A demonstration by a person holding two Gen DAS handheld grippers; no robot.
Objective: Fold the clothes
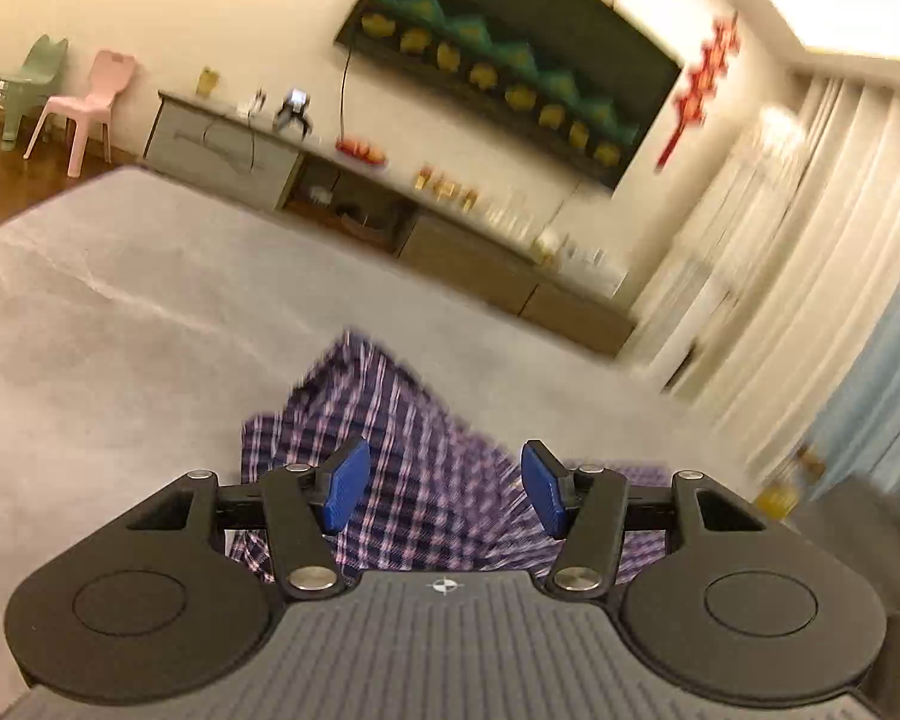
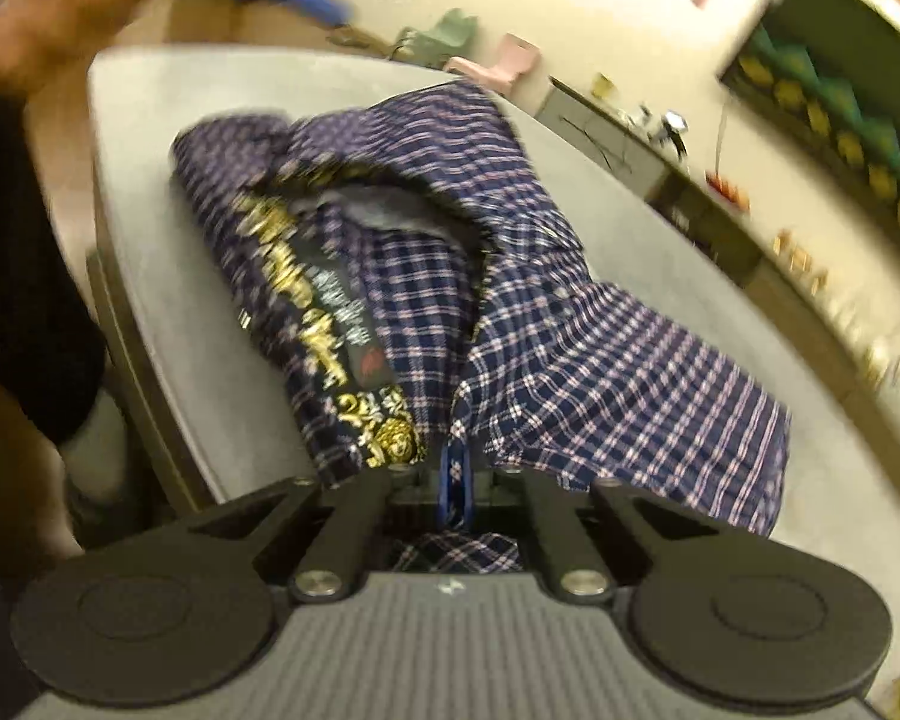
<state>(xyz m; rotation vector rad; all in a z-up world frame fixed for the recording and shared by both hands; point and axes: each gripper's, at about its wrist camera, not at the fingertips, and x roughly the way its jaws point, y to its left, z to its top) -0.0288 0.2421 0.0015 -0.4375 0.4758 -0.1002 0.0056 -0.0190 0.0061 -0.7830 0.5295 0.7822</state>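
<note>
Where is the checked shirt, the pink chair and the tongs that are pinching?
checked shirt (image 2: 600, 360): right wrist view, on the plaid cloth.
pink chair (image 1: 93, 105): left wrist view, on its seat.
right tongs (image 2: 456, 480): right wrist view, where the blue tips pinch the cloth.

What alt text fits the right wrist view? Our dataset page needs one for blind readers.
The right claw is shut on a fold of a blue plaid garment heaped on a grey table. A black and gold patterned band runs along the cloth; the picture is blurred.
</note>
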